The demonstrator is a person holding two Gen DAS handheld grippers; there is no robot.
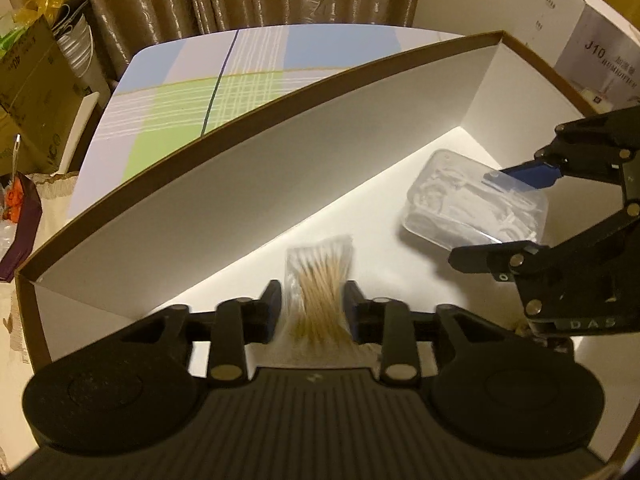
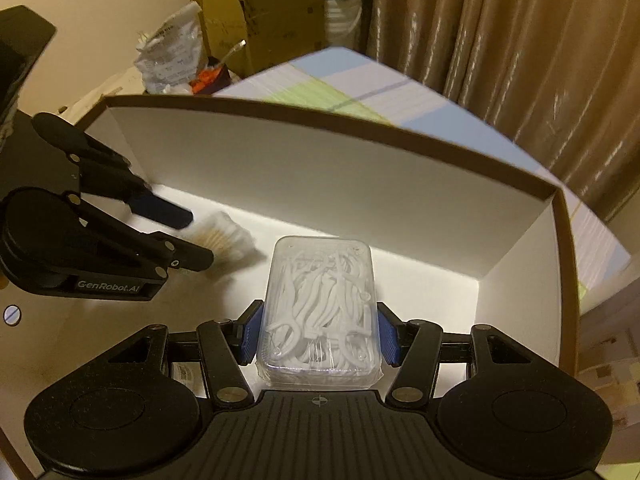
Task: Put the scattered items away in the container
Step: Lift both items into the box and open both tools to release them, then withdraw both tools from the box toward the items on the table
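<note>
Inside the box [image 1: 280,184], the left gripper [image 1: 312,304] loosens around the cotton swabs [image 1: 320,280]; the right gripper [image 2: 318,332] grips the floss-pick case [image 2: 320,304], release next.

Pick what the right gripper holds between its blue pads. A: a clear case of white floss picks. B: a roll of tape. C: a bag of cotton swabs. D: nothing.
A: the right gripper has a clear case of white floss picks between its pads, inside the white box.
</note>
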